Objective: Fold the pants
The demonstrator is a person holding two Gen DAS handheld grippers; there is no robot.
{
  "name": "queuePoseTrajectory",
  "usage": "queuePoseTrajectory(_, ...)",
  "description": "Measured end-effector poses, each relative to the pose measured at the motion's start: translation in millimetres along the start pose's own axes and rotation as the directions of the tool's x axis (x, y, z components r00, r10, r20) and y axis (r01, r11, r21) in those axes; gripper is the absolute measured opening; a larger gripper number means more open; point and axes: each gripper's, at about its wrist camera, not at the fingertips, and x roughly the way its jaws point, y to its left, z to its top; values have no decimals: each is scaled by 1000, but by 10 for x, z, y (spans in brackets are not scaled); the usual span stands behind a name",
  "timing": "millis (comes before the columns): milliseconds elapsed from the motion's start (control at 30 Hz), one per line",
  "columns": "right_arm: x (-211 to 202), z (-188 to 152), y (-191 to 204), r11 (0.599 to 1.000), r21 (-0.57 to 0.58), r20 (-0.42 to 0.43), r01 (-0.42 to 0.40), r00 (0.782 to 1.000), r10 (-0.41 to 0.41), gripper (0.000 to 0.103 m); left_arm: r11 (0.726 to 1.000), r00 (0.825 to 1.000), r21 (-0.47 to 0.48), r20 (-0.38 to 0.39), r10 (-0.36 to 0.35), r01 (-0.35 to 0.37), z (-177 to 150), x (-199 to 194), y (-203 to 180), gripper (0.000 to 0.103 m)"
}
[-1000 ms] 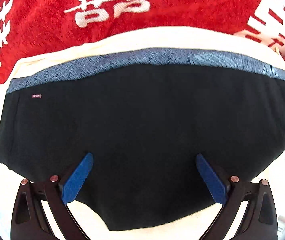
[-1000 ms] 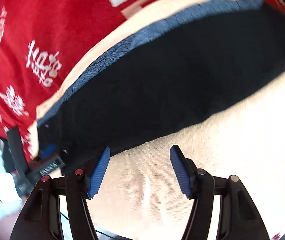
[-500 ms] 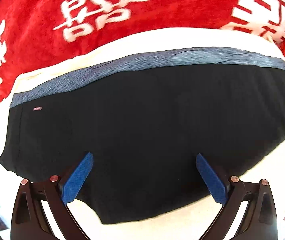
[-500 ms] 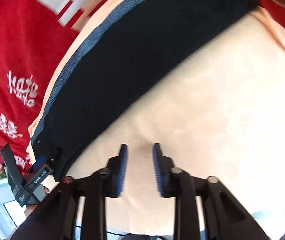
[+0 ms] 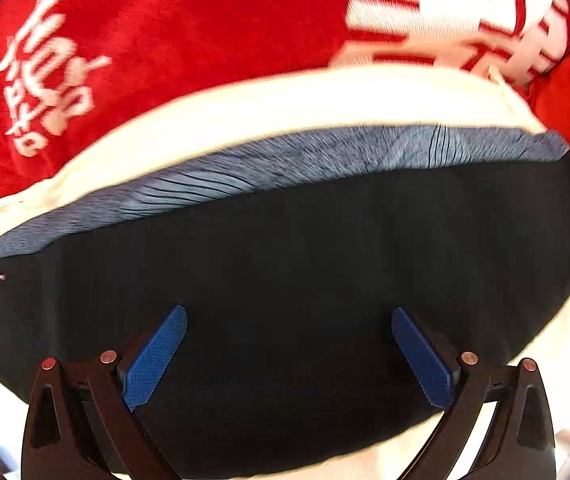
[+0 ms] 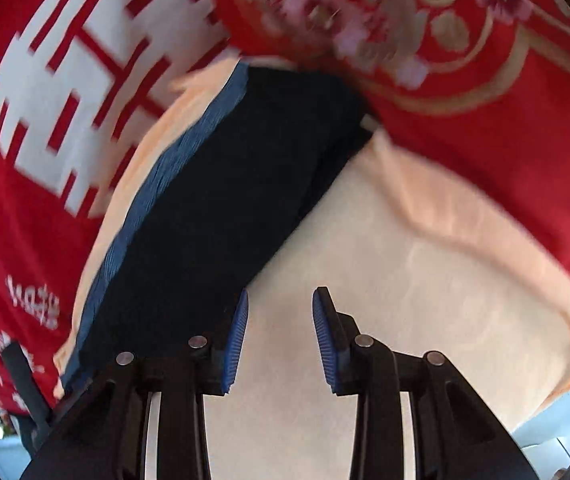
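Note:
The black pants (image 5: 285, 280) lie folded into a compact slab with a blue-grey waistband (image 5: 285, 160) along the far edge, on a cream cloth (image 5: 285, 100). My left gripper (image 5: 288, 316) is open wide above the near part of the pants, holding nothing. In the right wrist view the pants (image 6: 225, 200) lie to the upper left. My right gripper (image 6: 281, 300) is narrowly open and empty over the cream cloth (image 6: 405, 280), just right of the pants' edge.
A red blanket with white characters (image 5: 165, 40) surrounds the cream cloth. A red embroidered cushion (image 6: 465, 80) lies at the pants' far end. The left gripper's black body (image 6: 21, 372) shows at the lower left of the right wrist view.
The right gripper narrowed from wide open, then reopened slightly, and swung right off the pants over the cream cloth. The left view shifted sideways across the pants; its jaws stayed open.

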Motion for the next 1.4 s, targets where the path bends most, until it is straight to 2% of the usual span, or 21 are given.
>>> queuePoseTrajectory(133, 108, 350, -223, 998, 60, 35, -26, 999, 24, 35, 1000, 999, -4, 39, -5, 5, 5, 6, -37, 103)
queuePoseTrajectory(167, 99, 413, -288, 997, 70, 33, -33, 999, 31, 16, 1000, 999, 2, 40, -7, 7, -17, -14, -22, 103)
queuePoseTrajectory(267, -6, 488, -165, 1000, 4, 79, 3, 997, -3, 12, 1000, 999, 19, 37, -5, 5, -26, -34, -33, 103)
queuePoseTrajectory(333, -148, 484, -221, 998, -44, 114, 51, 992, -46, 12, 1000, 999, 27, 42, 2, -3, -37, -46, -45, 103)
queuePoseTrajectory(400, -153, 505, -353, 994, -34, 101, 106, 990, -102, 14, 1000, 999, 27, 46, 10, -11, -41, -63, -78, 103)
queuePoseTrajectory(433, -143, 502, -436, 995, -14, 81, 101, 992, -99, 20, 1000, 999, 25, 46, 14, -15, -27, -51, -108, 103)
queuePoseTrajectory(533, -261, 493, -497, 998, -20, 81, 65, 995, -63, 25, 1000, 999, 16, 50, 17, -18, 5, -17, -178, 103)
queuePoseTrajectory(600, -357, 440, -471, 998, -38, 82, 44, 996, -41, 25, 1000, 998, 13, 57, 17, -18, -45, -39, -167, 103)
queuePoseTrajectory(800, -271, 137, -284, 995, -53, -27, -81, 996, 80, 26, 1000, 998, 0, 51, 21, -21, -177, -81, -166, 103)
queuePoseTrajectory(1033, -147, -58, 11, 986, -98, -80, -135, 989, 127, 26, 1000, 999, -1, 49, 15, -15, -181, -69, -149, 103)
queuePoseTrajectory(1167, -97, -51, 168, 977, -139, -96, -160, 984, 147, 26, 1000, 999, -1, 47, 14, -14, -177, -68, -151, 103)
queuePoseTrajectory(1400, 20, -69, 244, 976, -128, -139, -174, 978, 157, 26, 1000, 999, -1, 44, 10, -10, -172, -68, -122, 103)
